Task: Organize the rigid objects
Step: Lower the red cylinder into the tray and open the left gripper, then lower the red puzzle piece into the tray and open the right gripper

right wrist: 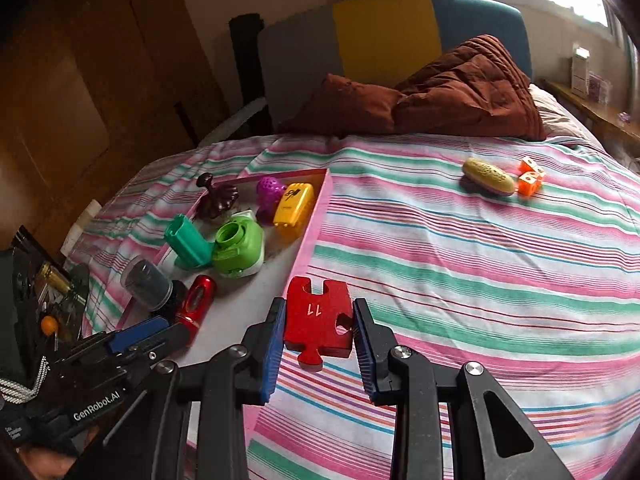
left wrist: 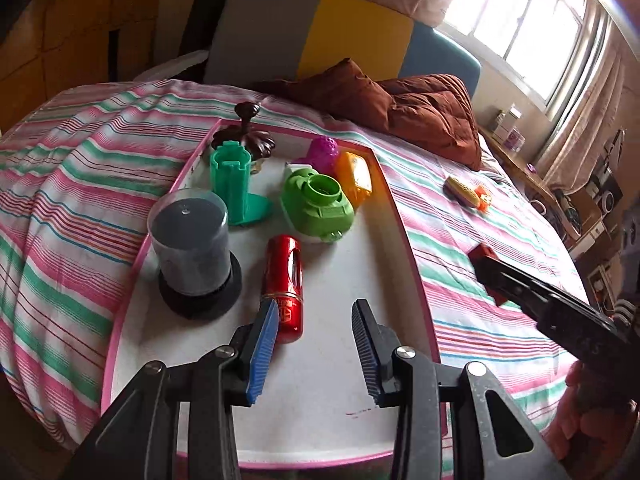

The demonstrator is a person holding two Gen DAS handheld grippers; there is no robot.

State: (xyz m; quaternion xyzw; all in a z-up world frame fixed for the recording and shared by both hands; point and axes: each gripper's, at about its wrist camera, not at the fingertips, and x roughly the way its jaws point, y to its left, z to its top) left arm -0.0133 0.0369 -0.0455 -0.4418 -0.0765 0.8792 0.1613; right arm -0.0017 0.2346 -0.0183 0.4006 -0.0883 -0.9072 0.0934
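My right gripper (right wrist: 319, 334) pinches the flat red wooden puzzle piece (right wrist: 319, 320) edgewise above the striped bedspread, at three o'clock of the pink-rimmed white tray (right wrist: 310, 236); jarred, it could pivot free. My left gripper (left wrist: 316, 350) hangs half open, empty.

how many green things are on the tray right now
2. A darker green tower-shaped piece stands near the tray's far left, in front of the brown ornament. A lime green round-topped piece sits beside it toward the middle. Others may be hidden.

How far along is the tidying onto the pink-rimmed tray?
Done: several items, including the red metal cylinder, already lie on the pink-rimmed white tray. In hand: the right gripper holds a red puzzle piece. Left: yellow oval toy and orange dice on the bedspread.
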